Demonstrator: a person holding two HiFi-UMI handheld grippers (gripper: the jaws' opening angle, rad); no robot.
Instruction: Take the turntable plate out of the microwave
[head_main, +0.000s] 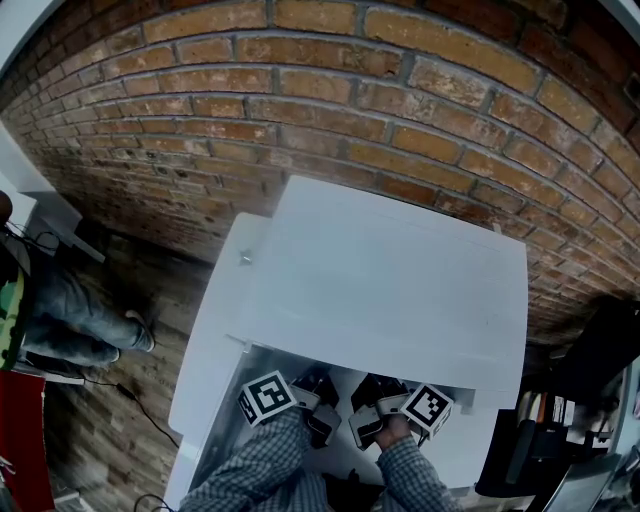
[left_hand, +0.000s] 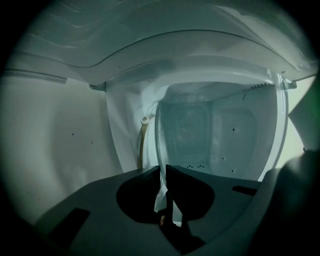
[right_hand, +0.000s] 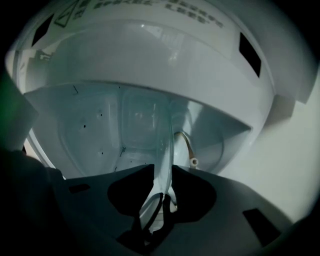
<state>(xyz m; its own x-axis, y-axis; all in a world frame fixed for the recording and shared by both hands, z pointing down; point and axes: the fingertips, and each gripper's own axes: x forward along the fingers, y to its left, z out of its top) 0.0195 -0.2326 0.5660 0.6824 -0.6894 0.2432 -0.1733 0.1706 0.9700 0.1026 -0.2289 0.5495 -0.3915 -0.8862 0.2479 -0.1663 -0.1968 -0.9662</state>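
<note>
Glass plate (left_hand: 159, 145): clear, edge-on and upright in both gripper views. I see it at the open mouth of the microwave (head_main: 400, 270), with the white cavity (left_hand: 235, 150) behind it.
Left gripper (left_hand: 161, 169): jaws nearly together, pinching the plate's thin rim.
Right gripper (right_hand: 161, 169): jaws set a little wider, pressed onto the plate's rim from both sides.
Microwave: white, seen from above in my head view, backed against a brick wall (head_main: 300, 100).
Head view: both grippers reach side by side under the microwave's front edge, marker cubes (head_main: 266, 398) facing up, checked sleeves (head_main: 260, 465) behind them. I cannot see the plate there.
Cavity: dark specks dot its back wall.
</note>
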